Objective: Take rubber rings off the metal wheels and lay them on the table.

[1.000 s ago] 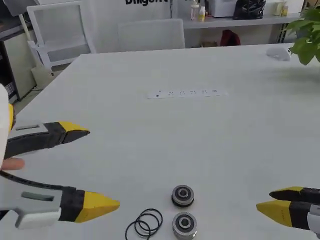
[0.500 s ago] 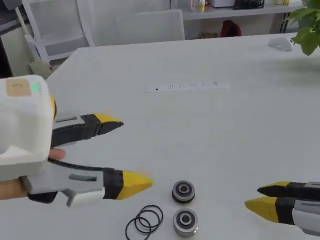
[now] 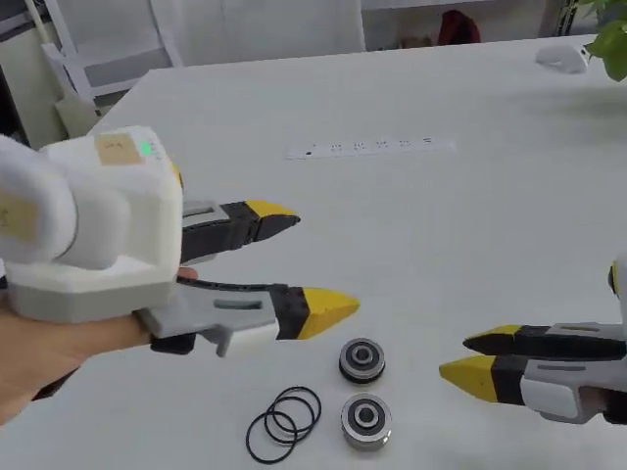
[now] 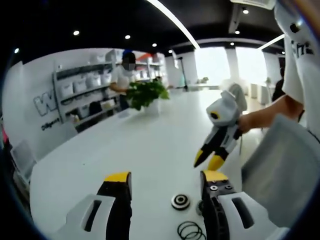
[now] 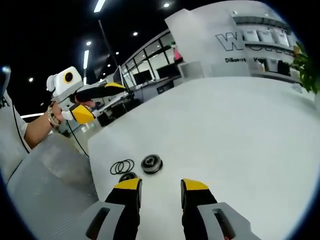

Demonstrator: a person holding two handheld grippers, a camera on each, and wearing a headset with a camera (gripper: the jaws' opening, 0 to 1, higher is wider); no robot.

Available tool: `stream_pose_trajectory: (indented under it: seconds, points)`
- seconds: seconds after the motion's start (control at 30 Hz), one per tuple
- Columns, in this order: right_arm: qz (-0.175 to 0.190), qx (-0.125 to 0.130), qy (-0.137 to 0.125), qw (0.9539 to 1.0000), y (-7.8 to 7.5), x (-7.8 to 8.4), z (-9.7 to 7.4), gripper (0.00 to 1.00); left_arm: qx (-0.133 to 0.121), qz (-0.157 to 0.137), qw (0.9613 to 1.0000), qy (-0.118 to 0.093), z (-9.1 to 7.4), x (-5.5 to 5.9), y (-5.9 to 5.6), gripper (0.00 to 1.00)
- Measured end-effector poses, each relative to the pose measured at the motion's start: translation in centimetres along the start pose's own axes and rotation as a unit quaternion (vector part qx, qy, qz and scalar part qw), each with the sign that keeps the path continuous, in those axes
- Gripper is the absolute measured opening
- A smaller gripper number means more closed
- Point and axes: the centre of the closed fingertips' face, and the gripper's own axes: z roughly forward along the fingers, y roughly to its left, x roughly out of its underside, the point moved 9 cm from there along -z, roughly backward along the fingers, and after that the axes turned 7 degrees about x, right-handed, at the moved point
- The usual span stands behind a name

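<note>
Head view is showing me a few loose rubber rings (image 3: pixel 284 423) lying overlapped on the table (image 3: pixel 421 235), just beside two metal wheels (image 3: pixel 361 359). I am holding the left hand-held gripper (image 3: pixel 324 262) near the wheels on their left, jaws spread and empty, while the right hand-held gripper (image 3: pixel 456 355) is hovering to their right, also released.

Bright, even overhead light; faint shadows; gripper views bend at edges.
</note>
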Motion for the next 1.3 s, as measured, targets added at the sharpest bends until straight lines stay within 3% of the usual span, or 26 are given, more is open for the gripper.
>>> stream_pose_trajectory:
  seconds: [0.17,0.27,0.37,0.57,0.83,0.97,1.07,1.3]
  points:
    - [0.007,-0.014,-0.008,0.9998,-0.1,-0.4,1.3,0.28,-0.006,-0.003,1.0,0.006,1.5,1.2,0.2,0.54]
    - [0.009,-0.021,-0.01,0.9997,0.0,-0.6,2.0,0.28,0.004,-0.013,0.9999,0.01,2.1,2.0,0.1,0.5]
    - [0.009,-0.025,-0.01,0.9996,0.0,-0.6,2.6,0.28,-0.003,-0.001,0.9995,0.032,2.6,3.2,0.1,0.48]
    - [-0.001,-0.04,0.001,0.9992,0.2,-0.3,3.9,0.27,0.011,-0.007,0.9985,0.054,3.8,4.9,-0.3,0.45]
    - [-0.025,-0.052,0.014,0.9982,0.4,0.3,5.1,0.27,0.041,0.009,0.9956,0.084,5.6,6.0,-0.6,0.31]
    - [-0.043,-0.052,0.014,0.9976,0.5,0.3,5.5,0.27,0.047,-0.015,0.9946,0.091,6.4,6.6,-0.3,0.3]
    - [-0.051,-0.054,0.011,0.9972,0.5,0.4,5.8,0.26,0.055,-0.015,0.9931,0.102,6.7,7.1,-0.5,0.27]
    - [-0.095,-0.051,0.021,0.994,0.8,0.8,6.5,0.25,0.047,-0.016,0.9919,0.117,7.0,7.9,-0.7,0.2]
